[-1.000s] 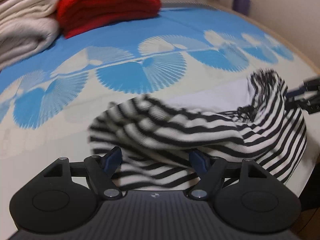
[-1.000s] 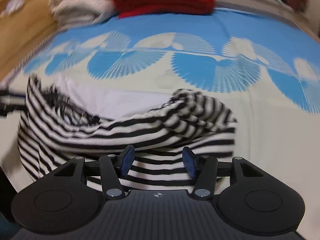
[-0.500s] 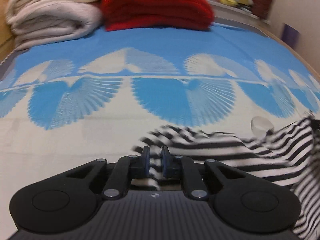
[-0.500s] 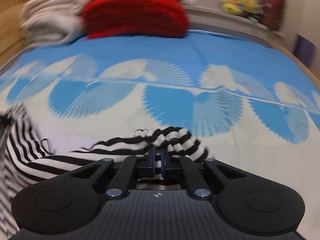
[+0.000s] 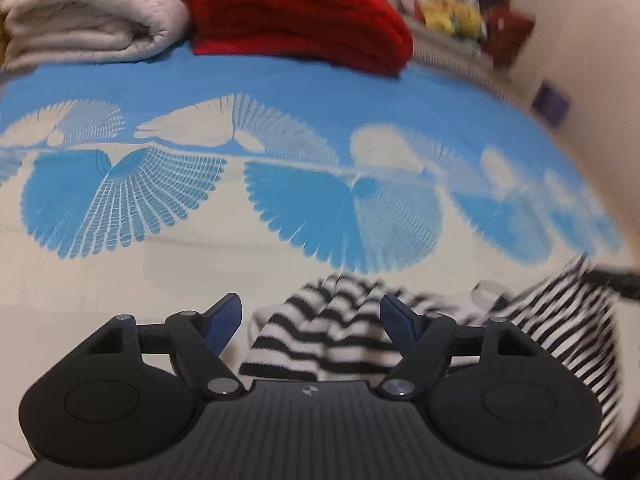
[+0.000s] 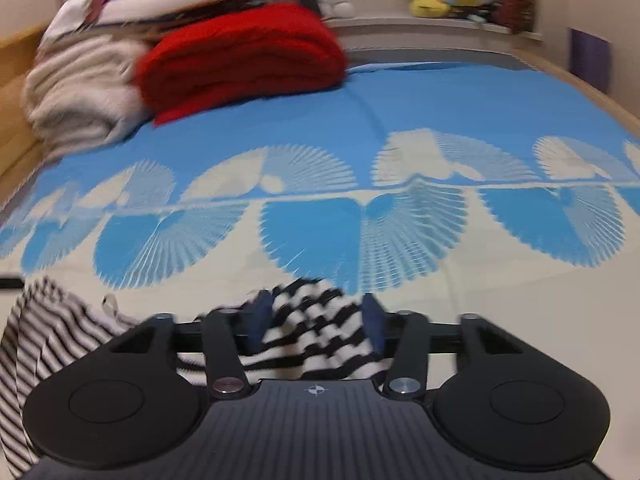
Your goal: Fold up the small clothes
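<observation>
Left wrist view shows the left gripper (image 5: 310, 312) with its jaws opening wide, a bunched end of the striped garment (image 5: 320, 332) lying loose between the blue pads (image 5: 224, 316) without being pinched; right wrist view shows the right gripper (image 6: 316, 316) likewise opening, its jaws at a middling spread with the other bunched end of the same striped cloth between them, though motion blur makes it hard to say whether a pad brushes the fabric. The garment lies at the near edge of the blue and cream bedspread (image 5: 280, 120), its middle trailing off between the two tools. This looks like the release at the end of a fold, both ends being let go onto the bed. Next, I judge, the tools need to lift clear without dragging the cloth, then find fresh edges for another fold. Far back sit a red blanket (image 5: 300, 16) and cream blankets (image 5: 88, 16); no readable writing or brand shows anywhere
</observation>
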{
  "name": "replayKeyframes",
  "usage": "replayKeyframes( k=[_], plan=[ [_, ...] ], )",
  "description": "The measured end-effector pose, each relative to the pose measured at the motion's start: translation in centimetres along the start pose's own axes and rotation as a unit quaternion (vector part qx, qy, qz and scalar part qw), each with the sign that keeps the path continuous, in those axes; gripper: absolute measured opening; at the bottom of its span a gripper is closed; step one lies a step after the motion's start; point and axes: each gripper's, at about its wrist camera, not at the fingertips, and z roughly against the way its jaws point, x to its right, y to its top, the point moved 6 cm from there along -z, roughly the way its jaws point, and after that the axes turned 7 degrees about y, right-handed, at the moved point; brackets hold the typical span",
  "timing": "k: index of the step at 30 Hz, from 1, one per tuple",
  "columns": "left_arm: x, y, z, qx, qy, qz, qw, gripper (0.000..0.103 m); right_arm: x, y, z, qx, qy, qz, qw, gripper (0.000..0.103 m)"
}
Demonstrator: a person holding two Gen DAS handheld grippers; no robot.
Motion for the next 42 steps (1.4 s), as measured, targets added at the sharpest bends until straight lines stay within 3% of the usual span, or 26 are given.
replayKeyframes(
  k=[3,4,5,6,7,8,9,11,13,15,17,19,21,24,25,26,28,31,35,40,42],
  plan=[
    [0.7,-0.6,-1.4,-0.007,0.018,-0.017,0.9997,0.075,-1.5,-0.7,-1.4,-0.025,-0.022,0.052,0.998,0.054],
    [0.8,-0.6,-1.6,-0.007,0.016,-0.016,0.9997,0.065,-1.9,-0.9,-1.7,-0.029,-0.032,0.068,0.997,0.054],
    [0.7,-0.7,-1.8,-0.009,0.011,-0.014,0.9998,0.043,-2.3,-1.0,-2.2,-0.033,-0.043,0.085,0.995,0.05],
    [0.7,-0.7,-2.2,-0.014,0.008,-0.013,0.9998,0.026,-2.4,-0.9,-2.8,-0.036,-0.051,0.093,0.994,0.027],
    [0.6,-0.7,-2.5,-0.02,0.012,-0.016,0.9996,0.007,-2.4,-0.8,-3.2,-0.041,-0.059,0.095,0.993,0.012],
    [0.3,-0.4,-2.3,-0.011,0.019,-0.014,0.9997,0.006,-2.2,-0.7,-3.4,-0.043,-0.059,0.082,0.994,0.005],
    [0.0,0.2,-1.7,0.014,0.025,-0.004,0.9996,0.005,-1.9,-0.2,-3.2,-0.032,-0.058,0.06,0.996,0.005],
    [-0.5,1.9,0.1,0.081,0.029,0.023,0.996,0.001,-1.5,1.7,-1.9,0.025,-0.065,0.023,0.997,0.005],
    [-0.8,2.6,0.7,0.114,0.069,0.024,0.9908,0.001,-1.5,3.1,-0.7,0.076,-0.076,0.011,0.994,0.005],
    [-0.8,2.2,-0.6,0.09,0.09,0.018,0.9916,0.001,-1.7,3.8,-0.7,0.1,-0.107,0.012,0.989,0.005],
    [-0.6,1.1,-2.8,0.041,0.106,0.005,0.9935,0.001,-1.6,3.3,-2.5,0.071,-0.101,0.002,0.992,0.005],
    [-0.8,-0.3,-4.8,-0.005,0.123,-0.006,0.9923,0.001,-1.7,2.2,-5.1,0.015,-0.101,0.007,0.995,0.006],
    [-1.3,-1.5,-6.3,-0.048,0.118,0.007,0.9919,0.002,-1.8,0.3,-7.9,-0.058,-0.107,0.025,0.992,0.011],
    [-2.1,-1.7,-5.7,-0.049,0.11,0.026,0.9923,0.009,-1.8,-0.7,-8.9,-0.081,-0.126,0.044,0.988,0.026],
    [-2.2,-1.4,-4.9,-0.049,0.106,0.034,0.9925,0.018,-1.7,-0.6,-8.6,-0.08,-0.126,0.04,0.988,0.029],
    [-2.5,-1.0,-3.8,-0.047,0.1,0.046,0.9928,0.031,-1.7,-0.4,-8.3,-0.08,-0.127,0.033,0.988,0.034],
    [-3.0,-0.6,-0.9,-0.029,0.08,0.073,0.9936,0.046,-0.9,0.2,-6.3,-0.063,-0.119,-0.004,0.991,0.037],
    [-3.6,-0.5,2.6,-0.057,0.059,0.103,0.9913,0.048,0.6,0.7,-1.8,-0.031,-0.068,-0.094,0.993,0.038],
    [-4.5,-1.8,7.6,-0.077,0.018,0.146,0.9861,0.048,2.8,-0.3,3.8,-0.025,-0.046,-0.176,0.983,0.039],
    [-5.9,-7.5,9.3,-0.099,0.018,0.167,0.9808,0.05,4.3,-5.8,7.5,-0.081,-0.021,-0.239,0.967,0.047],
    [-6.6,-10.6,7.9,-0.141,0.028,0.182,0.9727,0.05,4.4,-8.9,7.4,-0.107,-0.017,-0.248,0.963,0.047]
  ],
)
